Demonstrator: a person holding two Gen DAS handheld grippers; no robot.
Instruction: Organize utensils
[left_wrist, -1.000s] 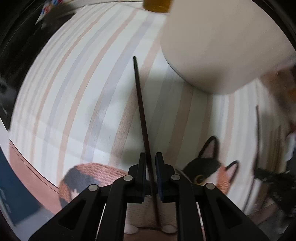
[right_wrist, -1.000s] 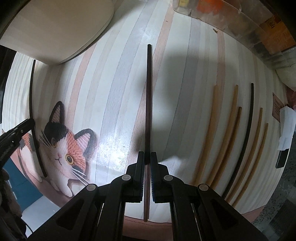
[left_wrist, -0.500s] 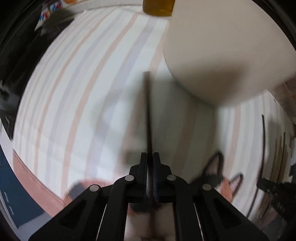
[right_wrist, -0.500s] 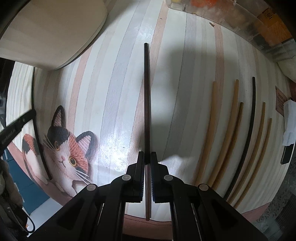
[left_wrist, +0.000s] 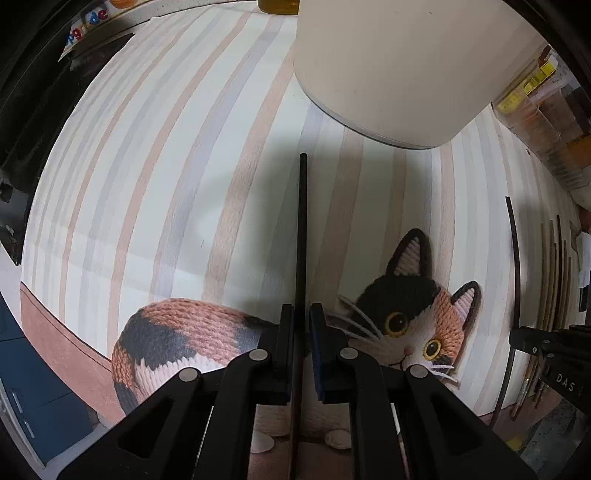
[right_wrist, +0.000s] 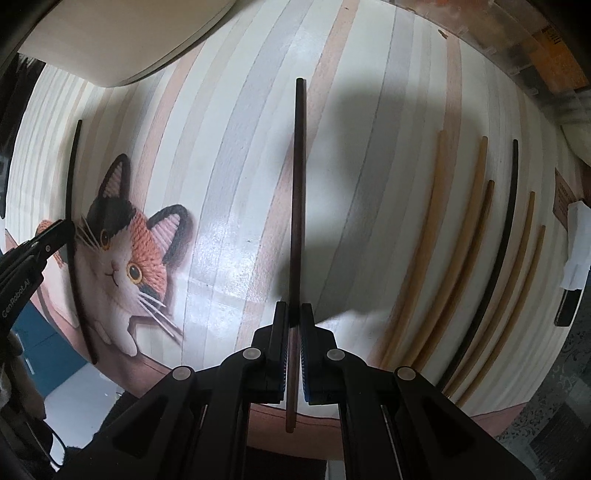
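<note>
My left gripper (left_wrist: 301, 314) is shut on a black chopstick (left_wrist: 302, 229) that points forward above the striped cat-print mat (left_wrist: 147, 166). My right gripper (right_wrist: 292, 312) is shut on a dark brown chopstick (right_wrist: 298, 192), held above the mat. The left gripper (right_wrist: 44, 243) and its black chopstick (right_wrist: 70, 184) show at the left of the right wrist view. The right gripper (left_wrist: 546, 343) and its chopstick (left_wrist: 515, 258) show at the right of the left wrist view. Several tan chopsticks (right_wrist: 476, 236) and a black one (right_wrist: 506, 229) lie side by side on the mat's right part.
A large cream round container (left_wrist: 399, 62) stands on the mat just ahead of the left chopstick's tip; it also shows top left in the right wrist view (right_wrist: 118, 40). Clear storage boxes (left_wrist: 546, 118) line the far right. The mat's pink front edge (right_wrist: 332, 421) is near.
The left gripper has closed on the black chopstick and swung right, toward the cat's face and the container. The right gripper holds its chopstick almost still.
</note>
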